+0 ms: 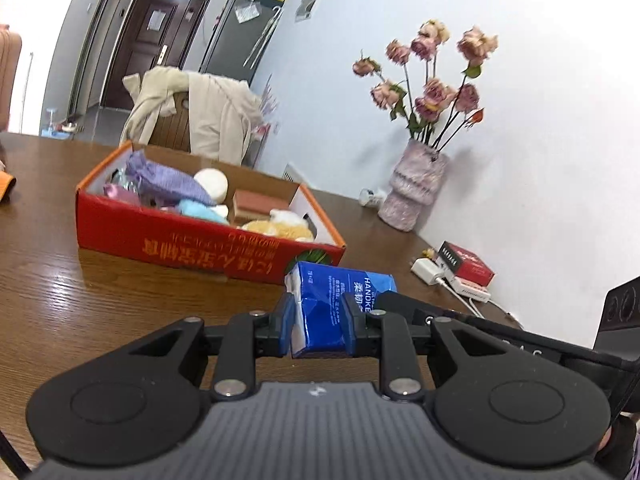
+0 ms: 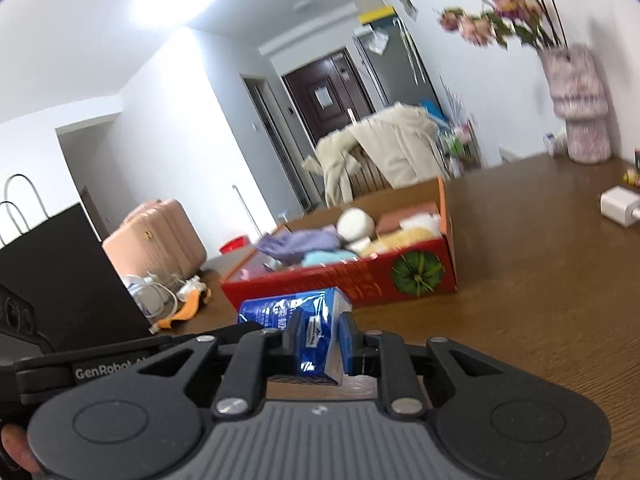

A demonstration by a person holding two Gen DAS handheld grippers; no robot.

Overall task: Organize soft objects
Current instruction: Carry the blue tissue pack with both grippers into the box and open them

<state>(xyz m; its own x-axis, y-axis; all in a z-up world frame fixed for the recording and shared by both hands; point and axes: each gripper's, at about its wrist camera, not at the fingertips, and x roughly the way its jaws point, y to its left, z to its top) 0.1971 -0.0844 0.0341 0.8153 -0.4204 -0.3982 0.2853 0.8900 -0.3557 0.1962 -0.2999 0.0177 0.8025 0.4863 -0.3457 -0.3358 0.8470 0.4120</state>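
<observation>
A blue pack of paper handkerchiefs [image 1: 336, 304] is held over the brown table, just in front of a red cardboard box [image 1: 192, 248]. My left gripper [image 1: 318, 326] is shut on one end of the pack. My right gripper [image 2: 320, 338] is shut on the other end of the same pack [image 2: 296, 316]. The box [image 2: 360, 280] holds soft things: a purple cloth pouch [image 1: 168, 180], a white ball [image 1: 211, 184], a light blue cloth [image 1: 198, 208] and a yellow plush toy [image 1: 280, 228].
A pink vase of dried roses [image 1: 412, 188] stands by the wall. A white charger [image 1: 430, 270] and a red-black box [image 1: 466, 262] lie at the table's right. A chair with a beige coat [image 1: 192, 116] stands behind the table. A pink suitcase [image 2: 156, 236] and black bag [image 2: 60, 272] are at left.
</observation>
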